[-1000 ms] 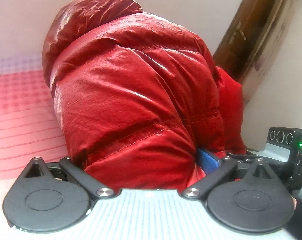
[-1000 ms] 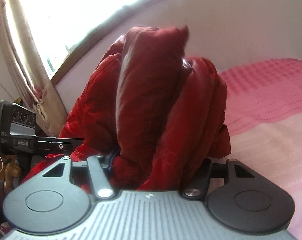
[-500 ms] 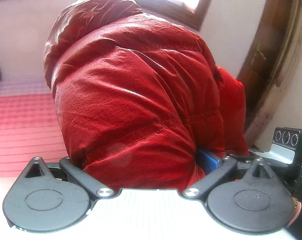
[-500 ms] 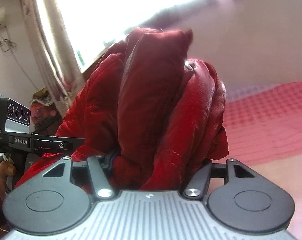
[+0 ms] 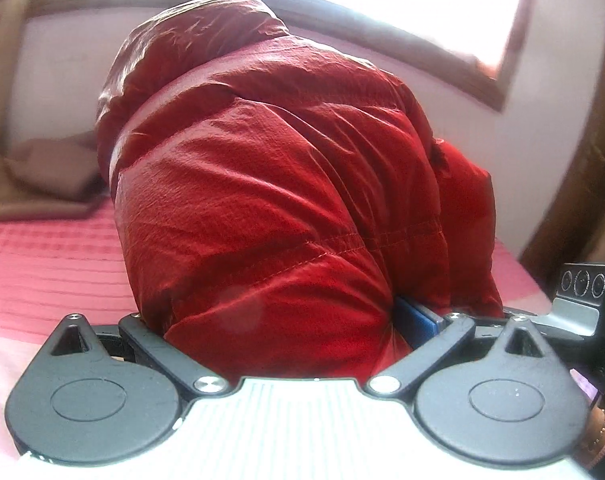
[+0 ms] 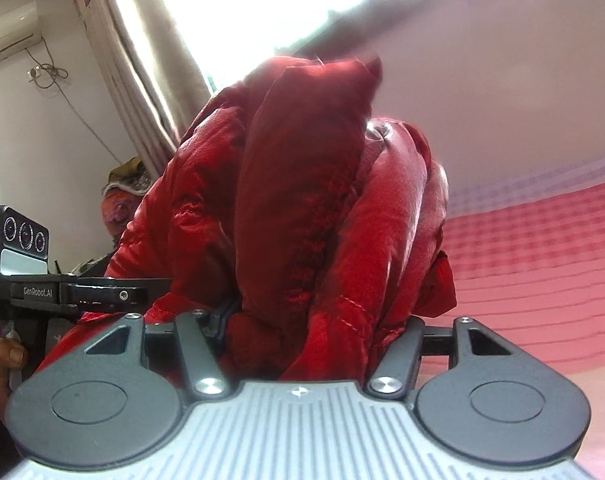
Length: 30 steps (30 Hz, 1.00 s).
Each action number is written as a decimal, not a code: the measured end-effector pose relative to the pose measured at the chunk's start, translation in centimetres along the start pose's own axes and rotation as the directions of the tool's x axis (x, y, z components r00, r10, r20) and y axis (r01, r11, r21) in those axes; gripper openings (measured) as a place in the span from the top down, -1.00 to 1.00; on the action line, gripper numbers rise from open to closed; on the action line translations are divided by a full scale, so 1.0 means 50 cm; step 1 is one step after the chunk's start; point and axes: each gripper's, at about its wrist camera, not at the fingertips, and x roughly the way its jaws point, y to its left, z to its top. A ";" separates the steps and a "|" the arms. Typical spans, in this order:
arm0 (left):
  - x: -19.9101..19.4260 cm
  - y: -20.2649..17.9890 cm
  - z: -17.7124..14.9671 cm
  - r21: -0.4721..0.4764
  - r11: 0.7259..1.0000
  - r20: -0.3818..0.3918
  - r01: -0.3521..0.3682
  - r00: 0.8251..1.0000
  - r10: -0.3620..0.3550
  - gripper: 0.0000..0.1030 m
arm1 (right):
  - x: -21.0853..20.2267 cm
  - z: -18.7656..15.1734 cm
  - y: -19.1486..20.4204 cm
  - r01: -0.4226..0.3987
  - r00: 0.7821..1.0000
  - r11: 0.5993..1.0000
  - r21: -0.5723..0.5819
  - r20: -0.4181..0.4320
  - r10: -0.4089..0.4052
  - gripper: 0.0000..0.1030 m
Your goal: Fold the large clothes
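A shiny red puffer jacket [image 5: 286, 200] fills the left wrist view, bunched thickly between my left gripper's jaws. My left gripper [image 5: 286, 320] is shut on it; a blue pad [image 5: 416, 322] shows at the right finger. In the right wrist view the same jacket [image 6: 314, 208] bulges up in folds between the jaws of my right gripper [image 6: 302, 320], which is shut on it. Both grippers hold the jacket above the pink bedspread [image 5: 46, 264]. The fingertips are hidden in the fabric.
The other gripper shows at the right edge of the left wrist view [image 5: 582, 304] and at the left of the right wrist view [image 6: 26, 264]. A bright window [image 6: 262, 8] with a curtain [image 6: 142, 60], a wall and brown bedding [image 5: 34, 184] lie beyond.
Both views have swung upward: the window now shows behind the jacket where wall and door stood. The grip on the jacket has not changed.
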 end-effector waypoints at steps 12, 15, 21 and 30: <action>0.021 0.201 -0.009 -0.103 0.987 -0.040 -0.120 0.992 0.116 -0.94 | 0.221 -0.043 0.037 -0.054 0.995 0.997 0.048 -0.086 0.058 -0.16; 0.040 0.237 -0.023 -0.132 0.982 -0.064 -0.132 0.990 0.124 -0.96 | 0.261 -0.060 0.037 -0.042 0.992 0.997 0.064 -0.119 0.050 -0.15; 0.042 0.270 -0.072 -0.212 0.970 -0.054 -0.117 0.993 0.108 -1.00 | 0.293 -0.053 0.031 -0.010 0.987 1.000 0.028 -0.163 0.015 -0.35; -0.005 0.248 -0.093 -0.251 0.957 0.007 -0.148 0.988 0.154 -1.00 | 0.293 -0.046 0.029 0.014 0.981 1.000 0.026 -0.196 -0.009 -0.80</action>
